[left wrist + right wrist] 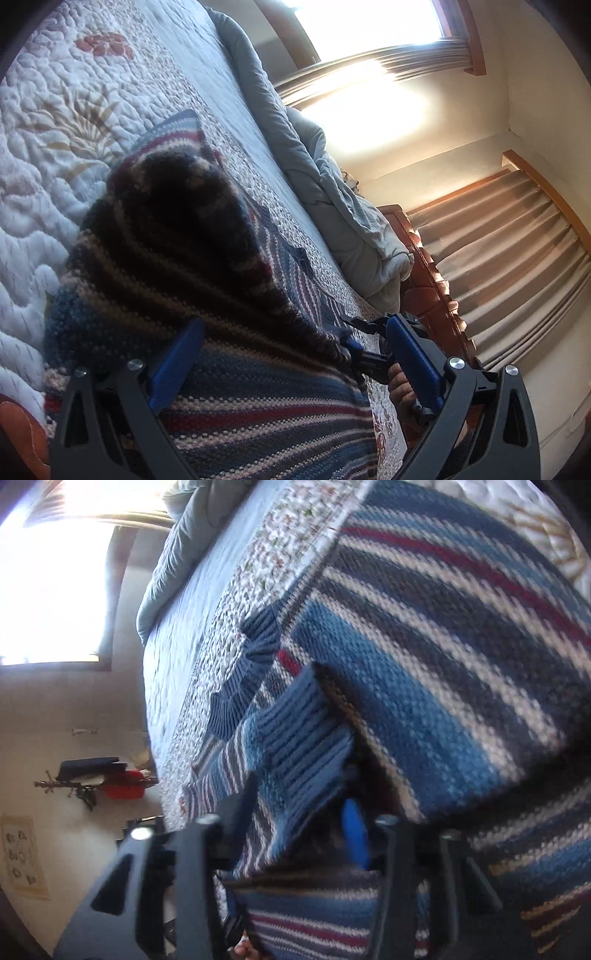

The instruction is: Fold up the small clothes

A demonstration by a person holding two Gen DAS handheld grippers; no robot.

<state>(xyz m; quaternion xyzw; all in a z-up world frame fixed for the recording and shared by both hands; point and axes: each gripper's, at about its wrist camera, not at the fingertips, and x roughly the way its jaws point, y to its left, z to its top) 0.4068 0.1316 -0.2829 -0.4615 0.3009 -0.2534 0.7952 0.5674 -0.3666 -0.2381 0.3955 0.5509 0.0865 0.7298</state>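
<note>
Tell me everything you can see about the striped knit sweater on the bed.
The striped sweater is a chunky knit in blue, navy, cream and dark red bands, with ribbed blue cuffs. It lies on the quilted bedspread, partly lifted and draped in folds. The right gripper is shut on a ribbed edge; the left gripper stands open around another part.

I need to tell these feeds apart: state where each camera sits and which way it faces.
Left wrist: on the left gripper, looking along the bed toward the curtains; its open blue fingers, and a hand beyond.
Right wrist: on the right gripper, angled down at the striped sweater; the gripper shut on its knit.
Shared: sweater, quilt, grey duvet.
</note>
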